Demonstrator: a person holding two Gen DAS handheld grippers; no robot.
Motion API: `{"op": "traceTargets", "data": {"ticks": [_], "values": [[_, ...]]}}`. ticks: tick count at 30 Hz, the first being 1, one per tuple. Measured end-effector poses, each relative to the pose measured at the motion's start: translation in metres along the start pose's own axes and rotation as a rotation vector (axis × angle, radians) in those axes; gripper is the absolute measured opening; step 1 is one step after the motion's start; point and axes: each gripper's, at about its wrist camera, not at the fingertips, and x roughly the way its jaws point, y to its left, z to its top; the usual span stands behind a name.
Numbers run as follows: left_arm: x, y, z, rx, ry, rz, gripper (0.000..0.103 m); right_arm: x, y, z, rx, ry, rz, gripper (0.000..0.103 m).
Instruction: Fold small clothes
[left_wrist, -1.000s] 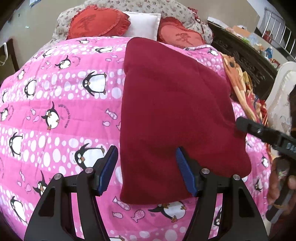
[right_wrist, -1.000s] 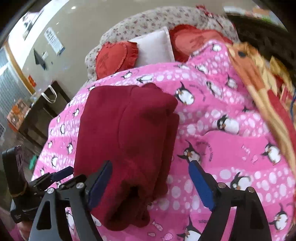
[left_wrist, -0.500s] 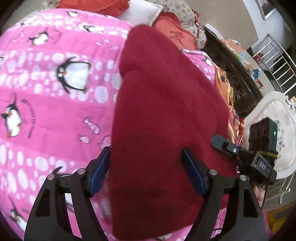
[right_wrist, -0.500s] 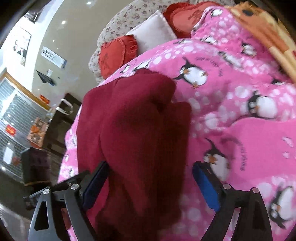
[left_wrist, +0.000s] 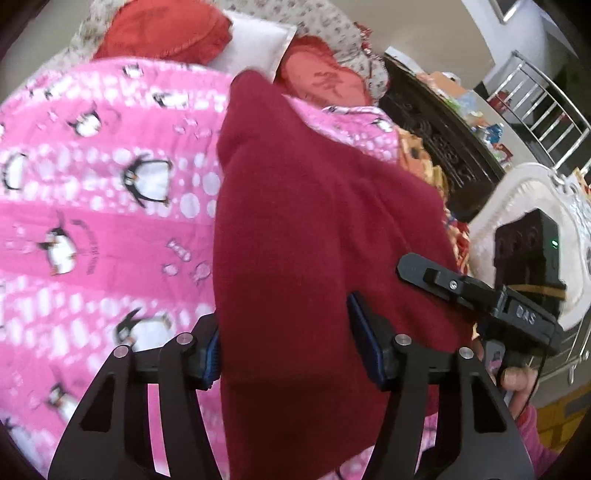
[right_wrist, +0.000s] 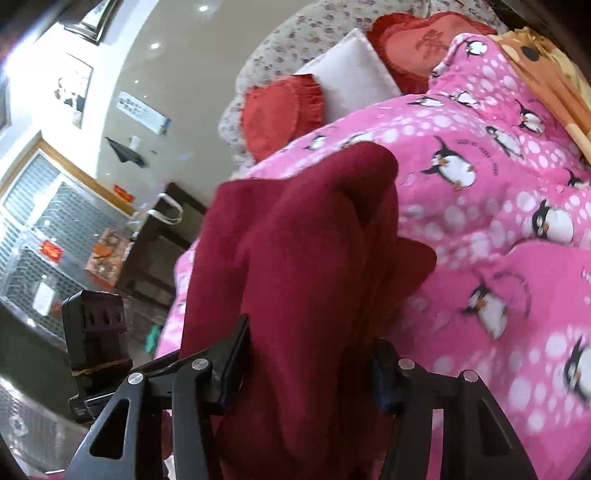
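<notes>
Both tools' jaws just closed, gripping the garment (dark red).

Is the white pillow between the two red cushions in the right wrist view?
Yes, the white pillow sits between the round red cushion and the heart-shaped red cushion.

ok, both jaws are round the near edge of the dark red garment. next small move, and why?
Probably lift both together and carry the near edge toward the pillows. The left gripper and right gripper have just been closing on the dark red garment, whose far half lies on the penguin quilt.
</notes>
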Motion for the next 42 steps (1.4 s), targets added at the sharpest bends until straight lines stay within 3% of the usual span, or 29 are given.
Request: {"op": "traceTargets", "data": {"ticks": [3,5,6,9,15,20,21,23,29,33,36,40,42], "values": [[-0.02,0.005,-0.018,-0.019,0.022,0.021,0.059,-0.002,0.01,-0.02,0.044,0.03,0.073,0.053],[-0.023,0.011,-0.034,-0.029,0.039,0.045,0.059,0.003,0.014,-0.034,0.045,0.06,0.07,0.054],[-0.021,0.015,-0.044,-0.041,0.053,0.061,0.059,0.008,0.014,-0.041,0.036,0.083,0.043,0.055],[-0.002,0.026,-0.067,-0.068,0.11,0.133,0.06,0.025,0.01,-0.065,0.0,0.155,-0.162,0.061],[-0.013,0.031,-0.076,-0.1,0.028,0.18,0.064,-0.023,0.045,-0.075,-0.129,0.035,-0.263,0.065],[-0.03,0.029,-0.074,-0.029,-0.028,0.287,0.064,-0.038,0.096,-0.084,-0.333,-0.013,-0.231,0.065],[-0.03,0.025,-0.074,-0.017,-0.034,0.301,0.064,-0.035,0.103,-0.09,-0.373,-0.01,-0.228,0.065],[-0.032,0.019,-0.077,-0.006,-0.042,0.318,0.064,-0.02,0.109,-0.103,-0.432,0.03,-0.26,0.053],[-0.048,0.006,-0.084,0.032,-0.104,0.365,0.064,0.016,0.068,-0.121,-0.39,0.13,-0.418,0.05],[-0.058,-0.005,-0.087,0.051,-0.16,0.392,0.064,-0.005,0.079,-0.121,-0.374,0.087,-0.385,0.051],[-0.064,-0.01,-0.09,0.05,-0.187,0.387,0.064,-0.02,0.096,-0.12,-0.391,0.046,-0.407,0.053],[-0.069,-0.017,-0.092,0.059,-0.201,0.397,0.064,-0.035,0.111,-0.12,-0.392,-0.029,-0.453,0.067],[-0.07,-0.02,-0.094,0.067,-0.193,0.399,0.064,-0.039,0.115,-0.12,-0.387,-0.05,-0.457,0.068]]}}
